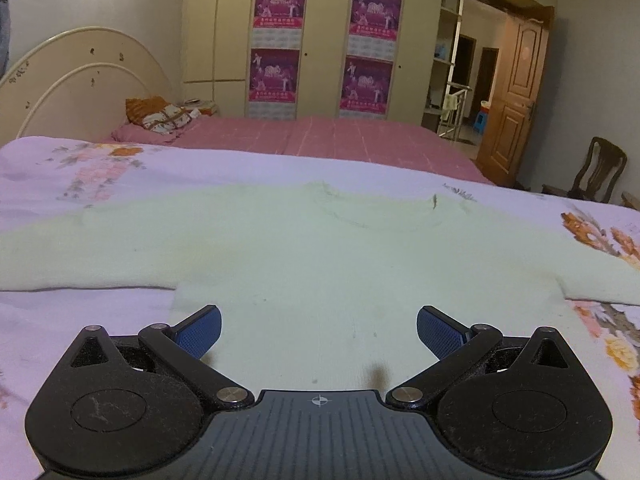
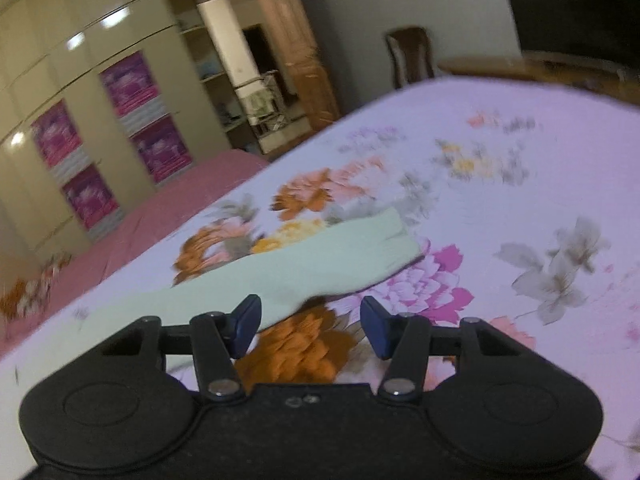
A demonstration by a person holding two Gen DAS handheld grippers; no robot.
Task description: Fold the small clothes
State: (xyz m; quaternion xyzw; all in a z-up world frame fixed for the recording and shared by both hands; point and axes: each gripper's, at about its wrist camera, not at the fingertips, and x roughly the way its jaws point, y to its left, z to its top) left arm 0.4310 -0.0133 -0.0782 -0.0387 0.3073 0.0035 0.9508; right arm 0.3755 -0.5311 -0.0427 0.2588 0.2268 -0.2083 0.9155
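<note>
A pale green long-sleeved top (image 1: 304, 256) lies flat on the flowered sheet (image 1: 80, 184), neck away from me, sleeves spread left and right. My left gripper (image 1: 318, 330) is open and empty, low over the top's lower body, its blue pads (image 1: 202, 334) apart. In the right wrist view the top's right sleeve (image 2: 320, 256) stretches out to its cuff. My right gripper (image 2: 310, 326) is open and empty, just above the sheet beside the sleeve's near edge. This view is blurred.
A pink bed (image 1: 320, 136) with a pillow (image 1: 164, 118) lies beyond the sheet, then a wardrobe with purple posters (image 1: 280, 40). A wooden door (image 1: 516, 96) and a chair (image 1: 596, 168) stand at the right. A wooden table (image 2: 520, 68) is past the sheet's far edge.
</note>
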